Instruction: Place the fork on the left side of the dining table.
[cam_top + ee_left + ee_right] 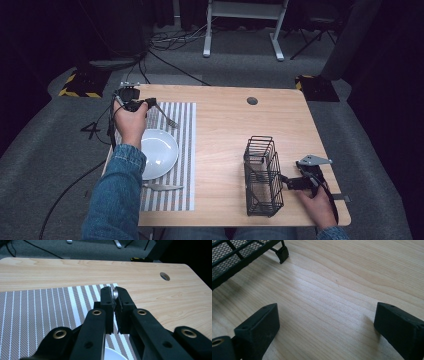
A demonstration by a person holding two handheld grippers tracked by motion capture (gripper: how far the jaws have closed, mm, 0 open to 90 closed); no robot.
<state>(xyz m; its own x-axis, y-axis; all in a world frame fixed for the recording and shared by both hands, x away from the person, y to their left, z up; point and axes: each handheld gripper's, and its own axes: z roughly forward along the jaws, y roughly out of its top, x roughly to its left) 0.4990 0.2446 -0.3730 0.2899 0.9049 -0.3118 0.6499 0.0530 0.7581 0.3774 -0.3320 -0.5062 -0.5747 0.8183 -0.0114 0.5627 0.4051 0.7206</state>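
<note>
Gripping fork [165,114] handle, left gripper [148,103] fingers [125,302] clamped

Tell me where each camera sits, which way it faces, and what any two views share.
High view: above the person's side, looking forward and down on the table; both forearms, the left tool and the right tool.
Left gripper view: on the left tool, looking along shut jaws gripping a fork over the striped mat.
Right gripper view: on the right tool, open jaws over bare wood by the wire basket.
Shared: mat, fork, basket.
</note>
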